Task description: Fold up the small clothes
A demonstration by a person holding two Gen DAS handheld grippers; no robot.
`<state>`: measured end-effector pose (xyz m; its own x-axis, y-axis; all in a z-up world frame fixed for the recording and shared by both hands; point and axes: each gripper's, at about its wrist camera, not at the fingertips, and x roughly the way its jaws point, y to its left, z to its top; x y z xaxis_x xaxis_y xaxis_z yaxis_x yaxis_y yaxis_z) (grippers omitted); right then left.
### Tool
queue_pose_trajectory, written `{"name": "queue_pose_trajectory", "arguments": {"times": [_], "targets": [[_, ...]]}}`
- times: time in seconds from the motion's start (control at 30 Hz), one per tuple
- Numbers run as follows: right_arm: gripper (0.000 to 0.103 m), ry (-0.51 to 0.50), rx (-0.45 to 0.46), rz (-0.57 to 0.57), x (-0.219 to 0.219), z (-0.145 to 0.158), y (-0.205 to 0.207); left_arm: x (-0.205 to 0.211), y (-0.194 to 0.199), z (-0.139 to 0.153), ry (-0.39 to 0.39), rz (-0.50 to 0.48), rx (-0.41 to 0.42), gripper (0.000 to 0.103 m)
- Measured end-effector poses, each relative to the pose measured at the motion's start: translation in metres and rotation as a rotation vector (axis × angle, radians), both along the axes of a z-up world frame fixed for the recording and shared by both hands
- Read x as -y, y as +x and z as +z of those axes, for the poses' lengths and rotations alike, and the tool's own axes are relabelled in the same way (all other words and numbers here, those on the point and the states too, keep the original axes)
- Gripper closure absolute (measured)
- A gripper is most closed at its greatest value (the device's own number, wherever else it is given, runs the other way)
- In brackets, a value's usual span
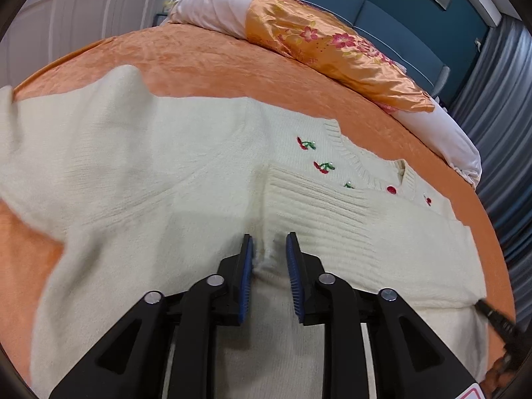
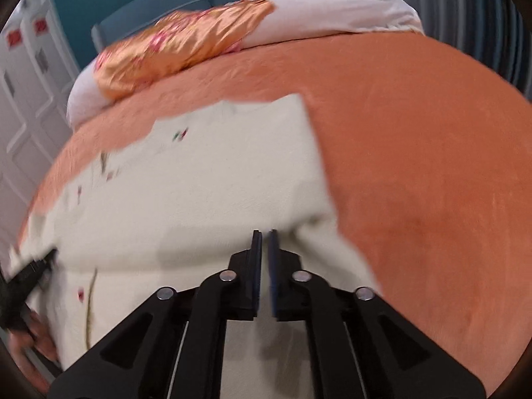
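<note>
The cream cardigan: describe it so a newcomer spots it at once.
Start at the big bed with the orange bedspread. Spread flat across its near side lies the cream cardigan. Unlike the floral satin quilt rolled up by the headboard, it is pale knit with small embroidered cherries and red buttons.

Right gripper (image 2: 264, 232) jaws nearly closed above cream sweater (image 2: 199, 179), orange bedspread (image 2: 415, 166) beneath, picture blurred

Both wrist views look down, close, sharing the cardigan (image 1: 166, 166).

Black tongs (image 1: 269, 242), blue ribbed pads (image 1: 294, 279), silver pivot screws (image 1: 215, 279).
</note>
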<state>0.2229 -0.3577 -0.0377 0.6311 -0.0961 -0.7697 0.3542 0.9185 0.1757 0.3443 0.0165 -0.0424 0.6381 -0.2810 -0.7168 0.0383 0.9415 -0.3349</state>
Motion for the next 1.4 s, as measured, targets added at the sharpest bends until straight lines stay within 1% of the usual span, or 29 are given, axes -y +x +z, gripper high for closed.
{"name": "queue_pose_trajectory", "arguments": {"times": [0.03,0.07,0.1,0.13,0.17,0.23,0.3,0.37,0.4,0.43,0.47,0.57,0.63,0.7,0.73,0.87,0.9,0.97,1.0,1.03,1.1,1.13,1.17,1.2,1.23,1.27,1.3,1.33,1.4], "targets": [[0.088,-0.049,-0.024,0.026,-0.012,-0.008,-0.003,-0.008,-0.007,0.006,-0.01,0.018,-0.004,0.066],[0.087,-0.086,-0.024,0.036,-0.018,-0.011,-0.007,-0.02,-0.016,0.013,-0.012,0.051,-0.006,0.059],[0.086,-0.125,-0.009,0.039,-0.024,-0.011,-0.007,-0.031,-0.023,0.018,-0.01,0.081,-0.005,0.046],[0.086,-0.133,-0.013,0.038,-0.024,-0.01,-0.008,-0.052,-0.033,0.028,-0.012,0.137,0.011,0.033],[0.086,-0.135,-0.02,0.037,-0.023,-0.011,-0.006,-0.071,-0.04,0.036,-0.016,0.179,0.033,0.03],[0.085,-0.142,-0.018,0.036,-0.024,-0.013,-0.005,-0.119,-0.049,0.051,-0.028,0.262,0.052,0.03],[0.085,-0.143,-0.016,0.036,-0.024,-0.013,-0.009,-0.172,-0.042,0.057,-0.041,0.351,0.019,0.03],[0.085,-0.142,-0.015,0.036,-0.024,-0.013,-0.01,-0.234,-0.031,0.057,-0.063,0.47,-0.03,0.03],[0.085,-0.139,-0.013,0.036,-0.024,-0.014,-0.009,-0.26,-0.027,0.055,-0.083,0.517,-0.049,0.03],[0.085,-0.134,-0.01,0.035,-0.024,-0.014,-0.011,-0.293,-0.023,0.052,-0.119,0.588,-0.067,0.03],[0.085,-0.131,-0.009,0.035,-0.023,-0.014,-0.011,-0.316,-0.02,0.049,-0.155,0.631,-0.075,0.03],[0.084,-0.13,-0.009,0.035,-0.023,-0.015,-0.012,-0.372,-0.012,0.037,-0.256,0.747,-0.112,0.03],[0.084,-0.131,-0.01,0.033,-0.024,-0.016,-0.012,-0.388,-0.008,0.033,-0.293,0.784,-0.123,0.031],[0.084,-0.134,-0.01,0.033,-0.024,-0.016,-0.012,-0.395,-0.003,0.03,-0.318,0.786,-0.123,0.031],[0.084,-0.134,-0.01,0.034,-0.024,-0.016,-0.012,-0.394,0.005,0.028,-0.32,0.768,-0.133,0.031],[0.084,-0.13,-0.006,0.032,-0.023,-0.017,-0.013,-0.391,0.024,0.02,-0.284,0.749,-0.152,0.031],[0.083,-0.122,-0.003,0.032,-0.022,-0.017,-0.012,-0.392,0.025,0.02,-0.278,0.745,-0.146,0.033],[0.083,-0.109,0.002,0.03,-0.021,-0.018,-0.012,-0.393,0.03,0.019,-0.263,0.723,-0.143,0.064],[0.083,-0.104,0.005,0.029,-0.02,-0.018,-0.012,-0.393,0.034,0.018,-0.266,0.695,-0.154,0.1],[0.083,-0.101,0.007,0.029,-0.02,-0.019,-0.012,-0.39,0.038,0.019,-0.267,0.677,-0.169,0.098],[0.083,-0.099,0.011,0.028,-0.02,-0.019,-0.012,-0.384,0.035,0.036,-0.239,0.67,-0.105,0.098],[0.083,-0.097,0.014,0.026,-0.021,-0.02,-0.012,-0.371,0.031,0.057,-0.196,0.639,-0.048,0.098],[0.083,-0.096,0.016,0.026,-0.02,-0.02,-0.012,-0.362,0.031,0.07,-0.166,0.611,-0.017,0.098],[0.083,-0.094,0.018,0.026,-0.021,-0.02,-0.012,-0.346,0.029,0.086,-0.129,0.569,0.021,0.098],[0.083,-0.091,0.02,0.026,-0.02,-0.021,-0.011,-0.32,0.027,0.112,-0.086,0.493,0.081,0.098],[0.083,-0.086,0.023,0.025,-0.021,-0.021,-0.012,-0.301,0.026,0.129,-0.064,0.442,0.116,0.098],[0.083,-0.079,0.026,0.024,-0.02,-0.021,-0.012,-0.282,0.025,0.142,-0.055,0.397,0.142,0.098],[0.083,-0.073,0.029,0.024,-0.019,-0.021,-0.012,-0.248,0.024,0.163,-0.055,0.314,0.182,0.099],[0.083,-0.07,0.032,0.023,-0.019,-0.021,-0.012,-0.204,0.023,0.183,-0.064,0.211,0.207,0.099]]}}
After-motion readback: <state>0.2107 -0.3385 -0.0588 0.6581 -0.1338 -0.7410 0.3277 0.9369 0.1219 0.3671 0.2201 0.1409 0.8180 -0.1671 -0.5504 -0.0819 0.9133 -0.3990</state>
